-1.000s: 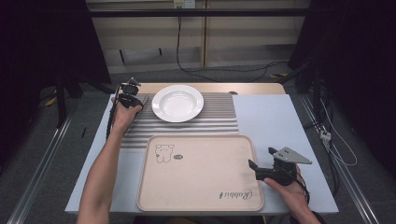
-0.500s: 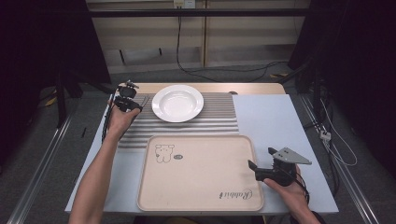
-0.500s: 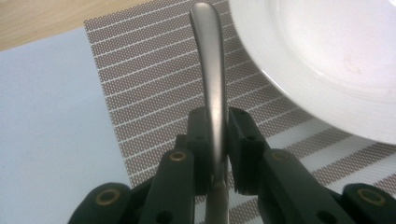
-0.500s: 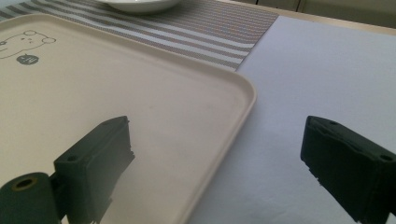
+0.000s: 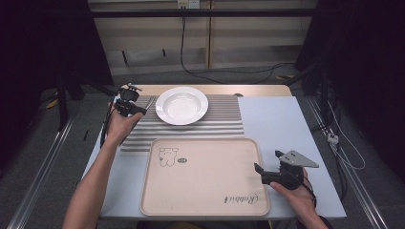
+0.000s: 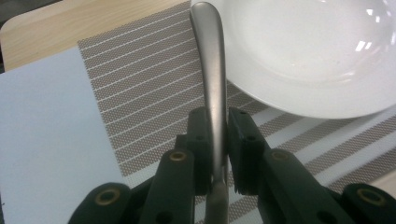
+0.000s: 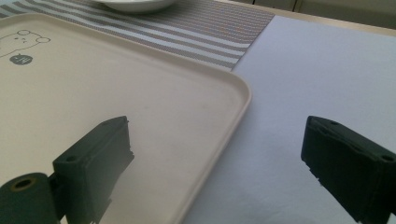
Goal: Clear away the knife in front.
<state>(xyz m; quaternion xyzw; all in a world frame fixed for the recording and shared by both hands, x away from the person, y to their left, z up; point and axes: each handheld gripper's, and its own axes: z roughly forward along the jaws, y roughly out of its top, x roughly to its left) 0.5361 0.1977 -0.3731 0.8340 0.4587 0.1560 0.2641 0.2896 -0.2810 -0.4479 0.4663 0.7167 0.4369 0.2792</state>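
1. Gripping a slim brushed-metal cutlery handle (image 6: 211, 60) between both black pads: left gripper (image 6: 217, 140), jaws nearly closed, pressing the metal from two sides.
2. Pointing away from the camera in the left gripper view, with the rounded end of the handle raised above the brown-and-white striped woven placemat (image 6: 140, 88) and just beside the rim of the round white ceramic plate (image 6: 308, 51). Business end of the utensil hidden below the jaws, so cannot tell if spoon, fork or knife.
3. Seen from the high view: left gripper (image 5: 128, 101) at the far left corner of the placemat (image 5: 210, 126), close to the left side of the plate (image 5: 182, 105), with the handle (image 5: 149, 101) reaching toward the plate.
4. Standing wide open and holding nothing: right gripper (image 7: 215, 154), one jaw above the beige rectangular plastic tray (image 7: 140, 102), the other above the pale blue table surface (image 7: 308, 74), with the tray's edge between them.
5. From the high view: right gripper (image 5: 282, 174) by the right edge of the tray (image 5: 205, 181), on which a small bear drawing (image 5: 168, 156) and a printed word (image 5: 241, 198).
6. Counting: two grippers, one plate, one tray, one placemat, one metal utensil.
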